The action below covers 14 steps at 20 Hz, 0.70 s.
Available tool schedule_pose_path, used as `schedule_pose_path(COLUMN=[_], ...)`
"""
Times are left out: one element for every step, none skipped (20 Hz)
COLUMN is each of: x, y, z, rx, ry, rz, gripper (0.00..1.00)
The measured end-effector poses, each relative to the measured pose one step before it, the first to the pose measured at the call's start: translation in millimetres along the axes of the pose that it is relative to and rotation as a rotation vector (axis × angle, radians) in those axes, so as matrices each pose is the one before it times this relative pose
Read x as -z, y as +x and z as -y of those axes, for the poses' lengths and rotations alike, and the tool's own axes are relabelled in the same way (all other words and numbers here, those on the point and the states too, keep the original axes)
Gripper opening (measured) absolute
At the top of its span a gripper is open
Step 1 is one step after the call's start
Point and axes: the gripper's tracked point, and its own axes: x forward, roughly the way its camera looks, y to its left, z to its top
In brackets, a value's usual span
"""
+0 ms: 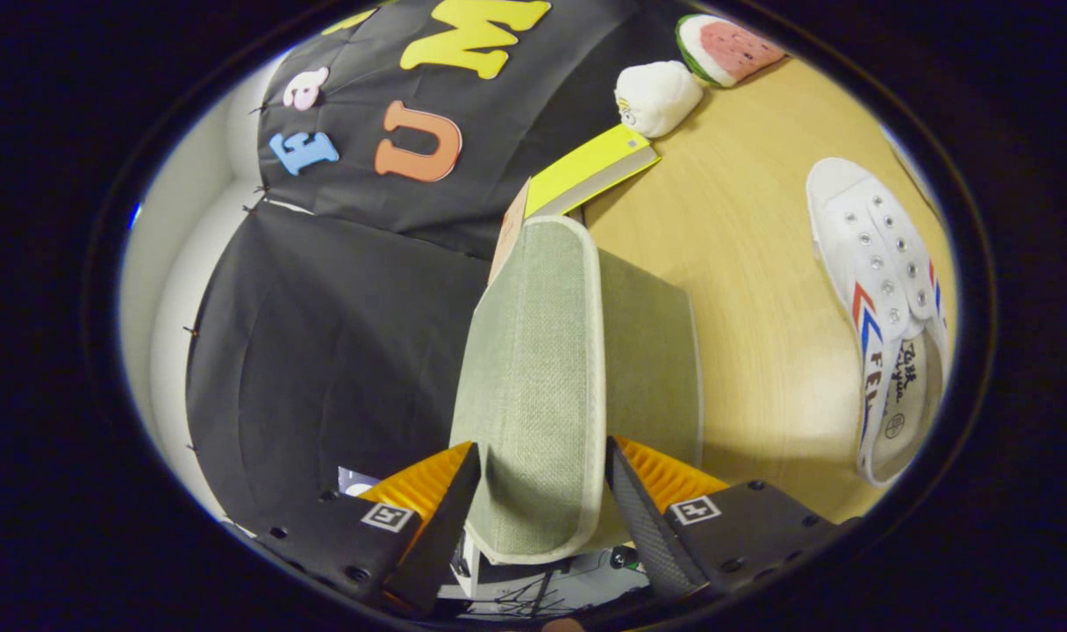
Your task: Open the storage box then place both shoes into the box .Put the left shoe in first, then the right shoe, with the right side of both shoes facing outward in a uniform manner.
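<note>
The jaws (542, 491) hold the green lid (533, 377) of the box (652, 351), one finger on each side of the flap. The lid is lifted up. The box sits on the bench (744, 263). To the right, well apart, a white shoe (884, 298) lies on the bench. Far off lie a yellow book (586, 171), a white plush toy (656, 96) and a watermelon toy (726, 48).

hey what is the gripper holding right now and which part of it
The gripper is shut on the storage box's green fabric lid, both fingers pressing its near edge.
</note>
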Motion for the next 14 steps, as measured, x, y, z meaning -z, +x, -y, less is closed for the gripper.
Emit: schedule_pose_path(x=[-2.07,-0.29,-2.36,-1.32,-1.37,-4.89,-3.37,-2.13,-0.52,-2.16,-3.06,-4.19,-4.64,-4.78], y=[-3.63,-1.72,-5.82,-3.75,-5.11,-1.62,-3.95,-1.95,-3.58,-2.95,-2.09,-2.73,-2.33,-0.56], z=[-3.46,-5.88,-7.29,-6.39,-3.97,-3.31,1.44,-4.20,-11.12,-10.88,-11.88,-14.08,-15.64,-15.24], rx=[0.00131,-0.00989,-0.00778,-0.00259,0.01672,0.02426,0.04803,0.00927,-0.01004,-0.00606,-0.00247,-0.00418,-0.00294,0.00312], ry=[-0.00560,-0.00394,-0.00519,-0.01498,-0.02722,-0.02413,-0.02453,-0.01952,-0.00531,-0.00901,-0.01632,-0.02486,-0.02790,-0.03241], rz=[-0.00492,0.00462,0.00935,0.00639,0.01340,0.02965,0.01810,0.00815,0.00412,0.00200,0.00488,0.00879,0.01002,0.00847], gripper=[0.85,0.79,0.74,0.68,0.54,0.39,0.24,0.10,0.09,0.06,0.06,0.05,0.05,0.05])
